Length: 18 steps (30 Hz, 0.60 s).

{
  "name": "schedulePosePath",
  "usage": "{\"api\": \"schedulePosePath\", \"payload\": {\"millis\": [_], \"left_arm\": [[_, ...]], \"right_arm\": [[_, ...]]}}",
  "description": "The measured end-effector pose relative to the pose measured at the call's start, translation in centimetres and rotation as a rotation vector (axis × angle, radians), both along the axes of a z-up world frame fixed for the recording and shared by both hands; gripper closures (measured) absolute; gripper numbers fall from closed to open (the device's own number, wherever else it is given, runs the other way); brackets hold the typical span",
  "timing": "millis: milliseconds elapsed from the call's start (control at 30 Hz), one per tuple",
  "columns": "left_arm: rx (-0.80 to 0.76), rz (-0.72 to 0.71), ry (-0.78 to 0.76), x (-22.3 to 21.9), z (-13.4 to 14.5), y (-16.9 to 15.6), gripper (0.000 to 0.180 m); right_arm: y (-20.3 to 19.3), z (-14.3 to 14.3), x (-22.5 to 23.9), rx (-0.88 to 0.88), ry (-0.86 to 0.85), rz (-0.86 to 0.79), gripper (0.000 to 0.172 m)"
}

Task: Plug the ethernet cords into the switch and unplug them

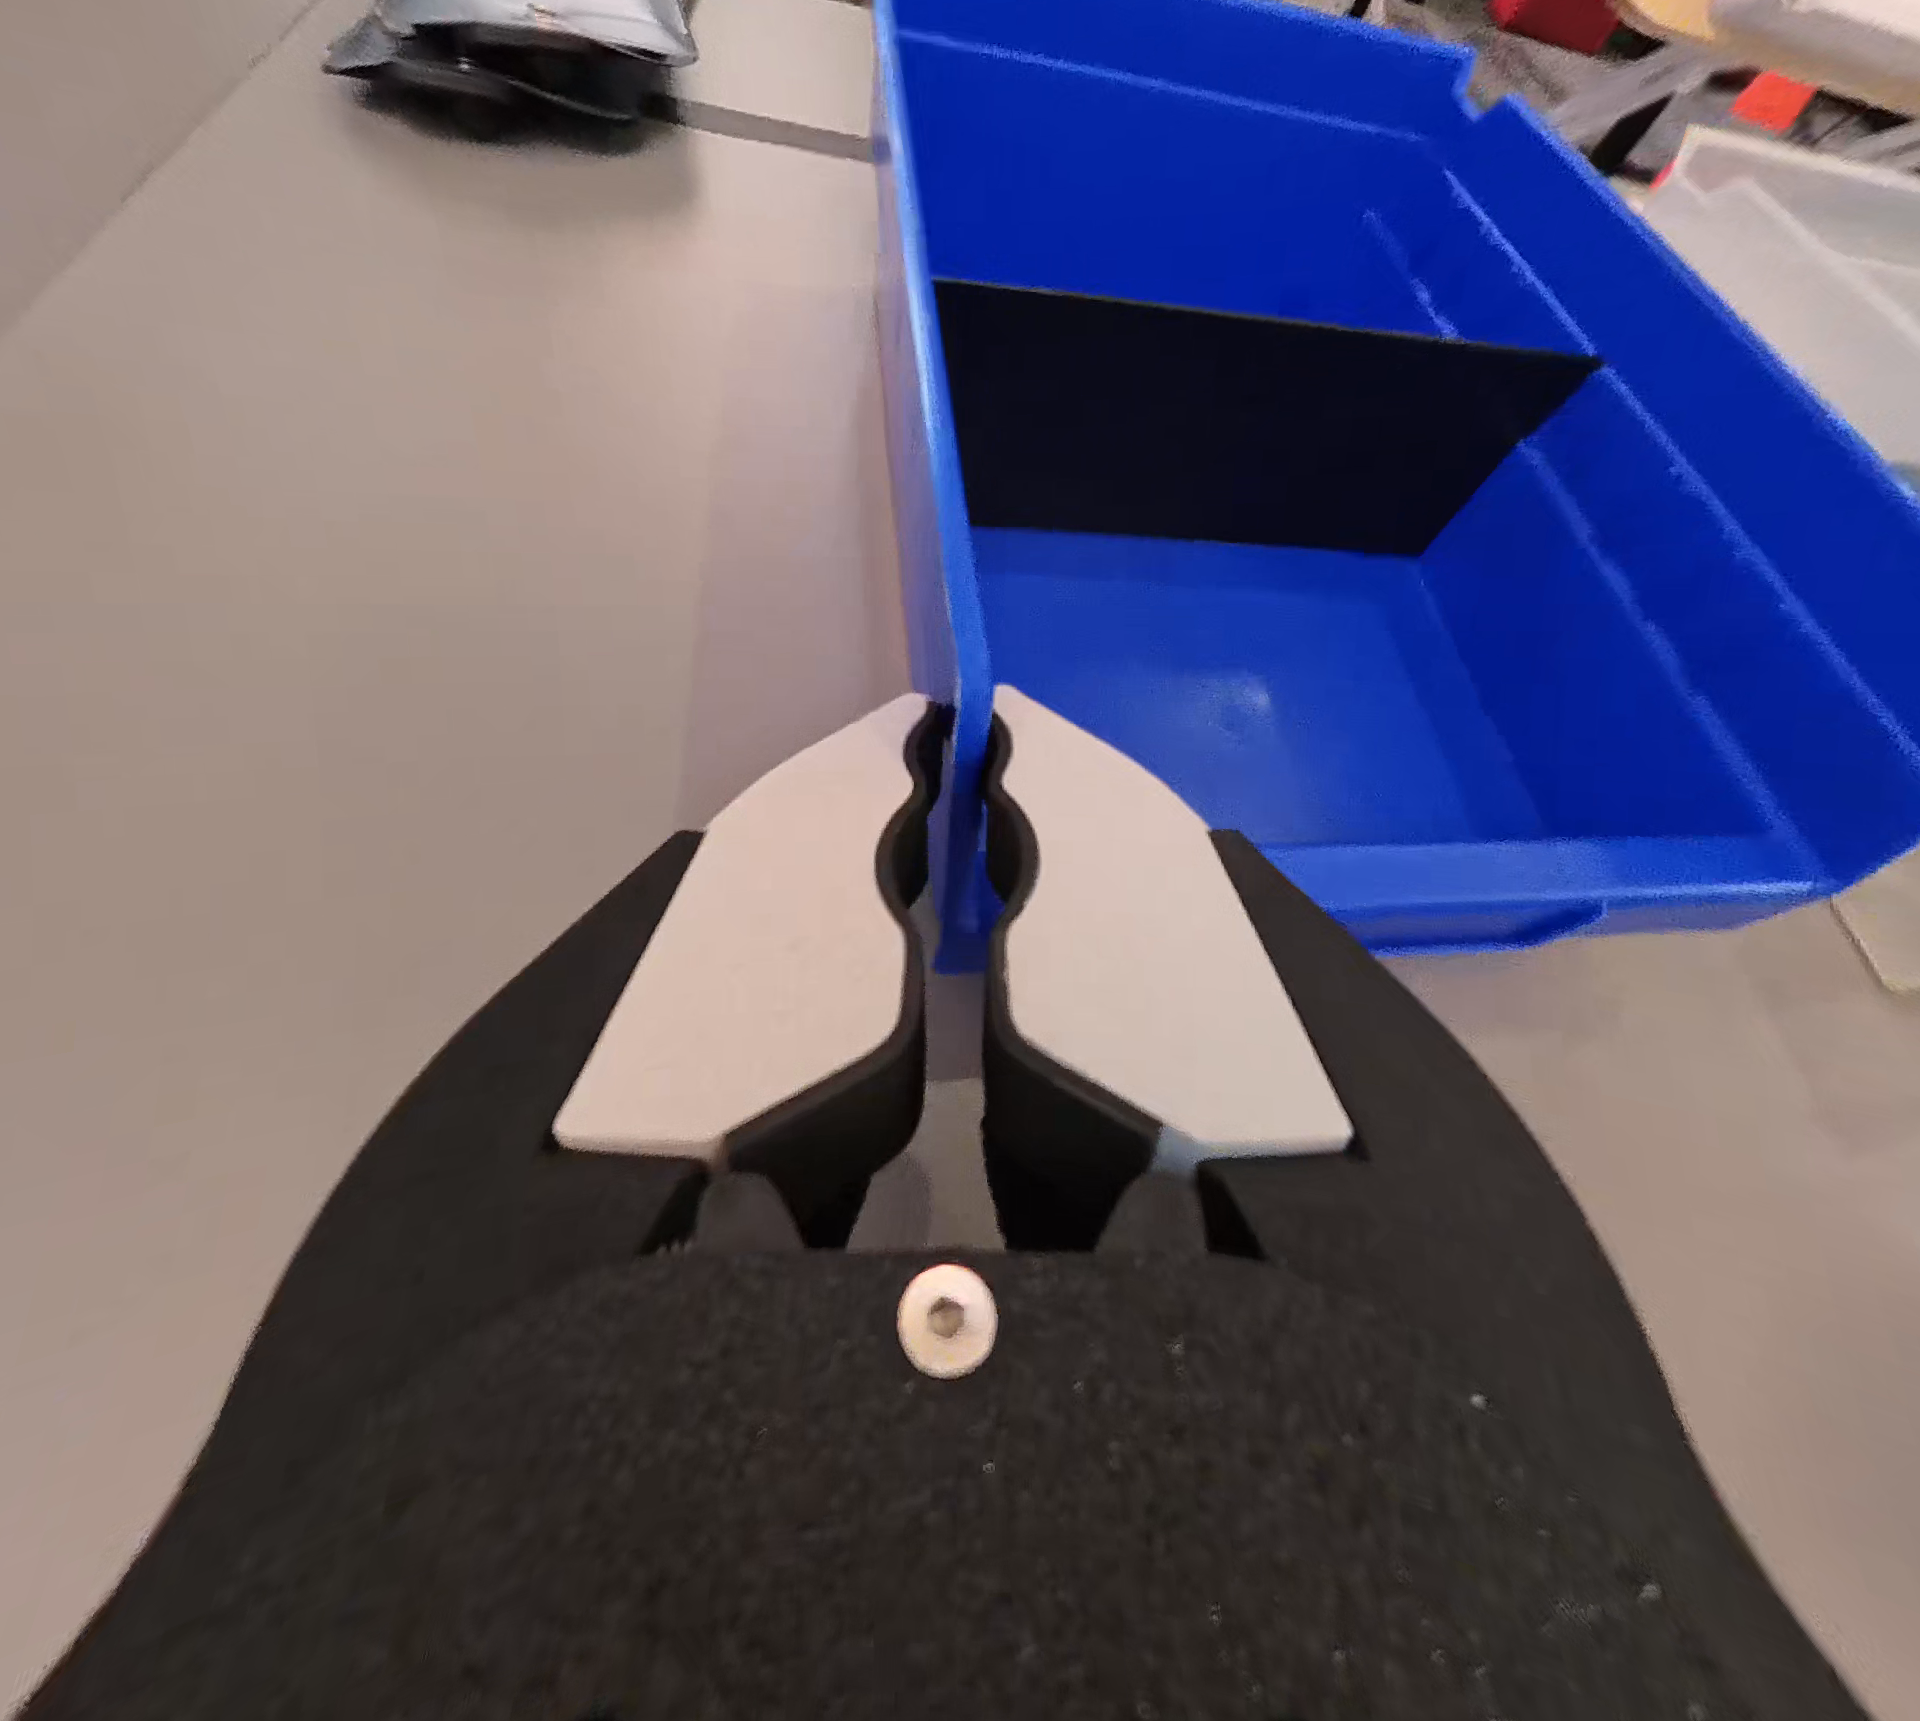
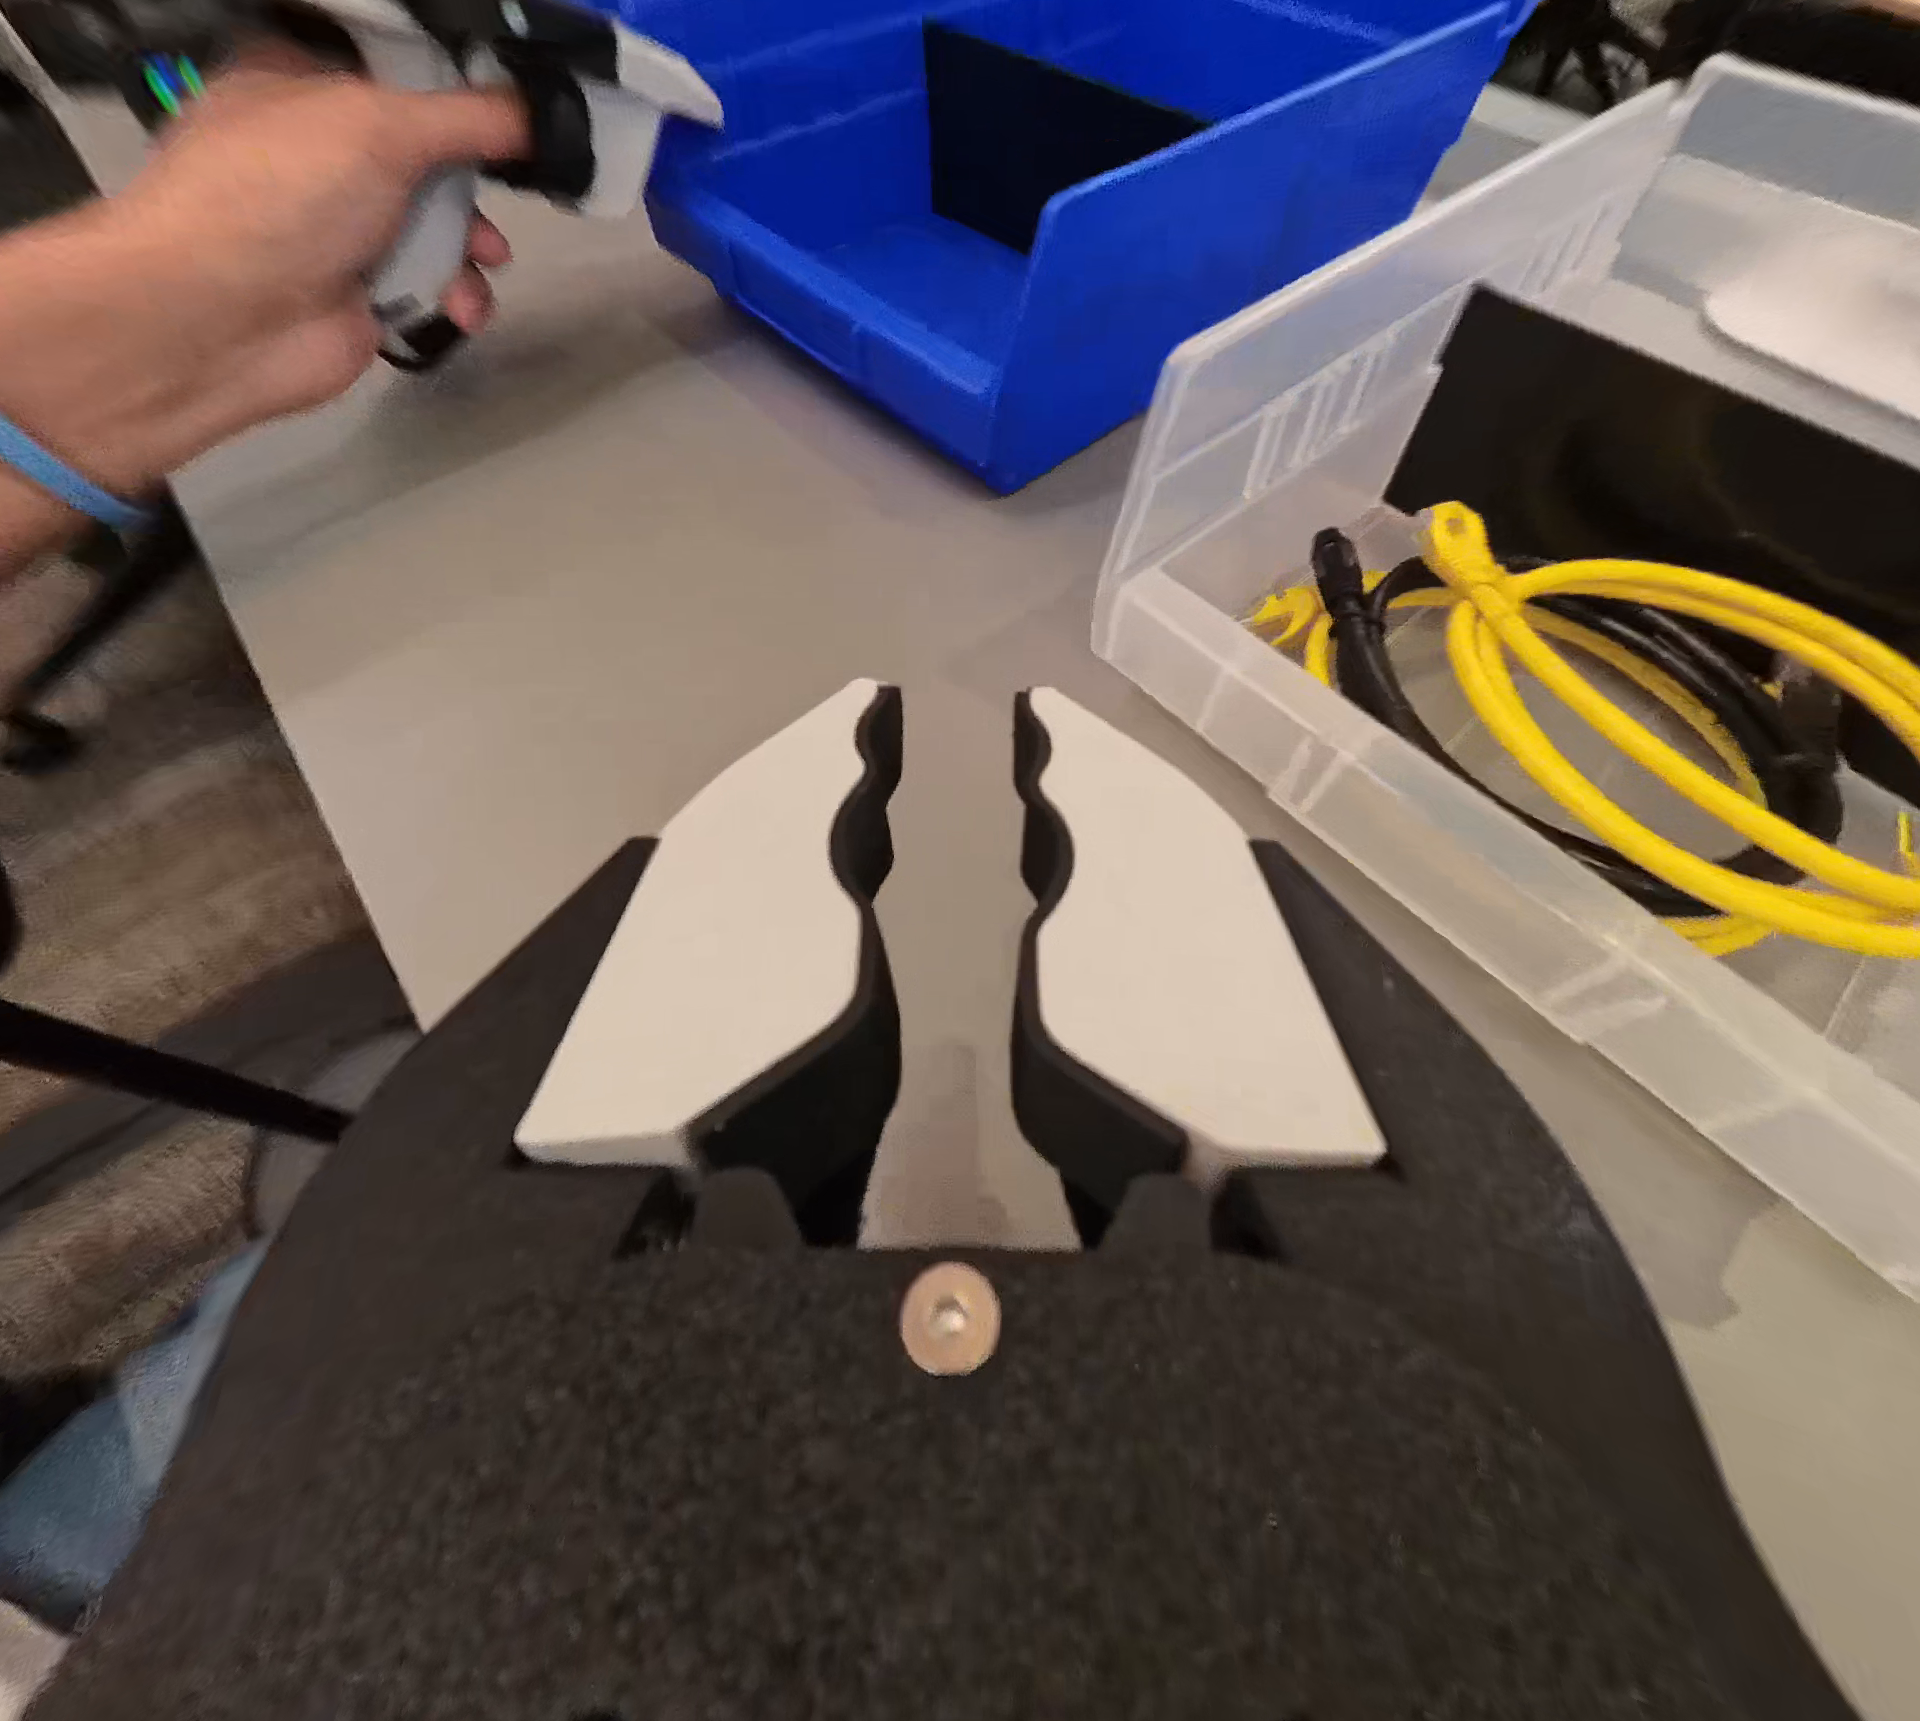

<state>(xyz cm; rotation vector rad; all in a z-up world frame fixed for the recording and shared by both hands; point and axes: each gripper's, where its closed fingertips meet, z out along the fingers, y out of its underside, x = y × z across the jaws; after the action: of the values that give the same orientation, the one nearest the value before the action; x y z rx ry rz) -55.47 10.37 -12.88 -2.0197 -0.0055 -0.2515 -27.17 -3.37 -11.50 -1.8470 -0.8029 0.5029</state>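
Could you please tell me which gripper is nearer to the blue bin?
Left. The left gripper is clamped on the blue bin side wall; the right gripper hovers open over the table, short of it.

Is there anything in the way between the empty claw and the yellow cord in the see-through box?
Only the clear bin's low front wall. The right claw is open over bare table, and the yellow cord lies coiled inside with a black cord. The bin has no lid on top.

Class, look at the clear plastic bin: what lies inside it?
Inside the clear plastic bin: coiled yellow ethernet cord over a black cord, before a black divider. Anything beneath the coils is hidden.
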Motion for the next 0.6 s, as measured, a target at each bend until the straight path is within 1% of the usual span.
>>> {"api": "schedulePosePath", "payload": {"millis": [33,100,167,200,233,300,333,367,400,433,467,500,567,600], "left_arm": [[-0.009,0.013,0.024,0.1,0.0,-1.2,0.176],[-0.035,0.043,0.085,0.5,-0.1,-4.0,0.176],[-0.049,0.042,0.132,1.2,-0.1,-7.1,0.175],[-0.056,0.044,0.13,1.6,-0.1,-8.5,0.175],[-0.063,0.052,0.12,1.9,-0.1,-10.0,0.175],[-0.073,0.061,0.114,2.4,-0.1,-12.5,0.174],[-0.071,0.062,0.121,2.6,-0.1,-13.6,0.174],[-0.067,0.063,0.125,2.8,-0.1,-14.5,0.174],[-0.063,0.065,0.122,3.0,-0.1,-15.4,0.174],[-0.056,0.065,0.118,3.2,-0.1,-16.1,0.174],[-0.051,0.085,0.129,3.1,-0.1,-16.7,0.174],[-0.04,0.102,0.158,2.9,0.2,-17.3,0.174],[0.007,0.106,0.188,3.4,1.6,-18.1,0.173],[0.028,0.12,0.213,3.6,2.4,-18.4,0.173]], "right_arm": [[0.0,-0.5,-0.9,0.001,-0.056,0.005,0.149],[0.2,-1.0,-3.2,0.01,-0.086,0.018,0.137],[1.0,-1.2,-5.1,0.008,-0.055,-0.018,0.114],[1.6,-1.2,-5.8,0.003,-0.027,-0.056,0.104],[2.3,-1.4,-6.1,-0.004,-0.016,-0.1,0.098],[3.3,-1.9,-6.6,-0.027,-0.007,-0.175,0.096],[3.6,-2.2,-6.8,-0.043,0.006,-0.203,0.096],[3.9,-2.3,-7.1,-0.061,0.031,-0.214,0.103],[3.9,-2.3,-7.7,-0.08,0.056,-0.194,0.119],[3.7,-2.2,-8.5,-0.106,0.086,-0.152,0.129],[3.6,-2.1,-8.7,-0.148,0.106,-0.166,0.138],[3.6,-1.9,-8.3,-0.173,0.092,-0.189,0.158],[3.5,-1.5,-7.9,-0.15,0.008,-0.204,0.165],[3.4,-1.0,-7.8,-0.133,-0.003,-0.21,0.167]]}}
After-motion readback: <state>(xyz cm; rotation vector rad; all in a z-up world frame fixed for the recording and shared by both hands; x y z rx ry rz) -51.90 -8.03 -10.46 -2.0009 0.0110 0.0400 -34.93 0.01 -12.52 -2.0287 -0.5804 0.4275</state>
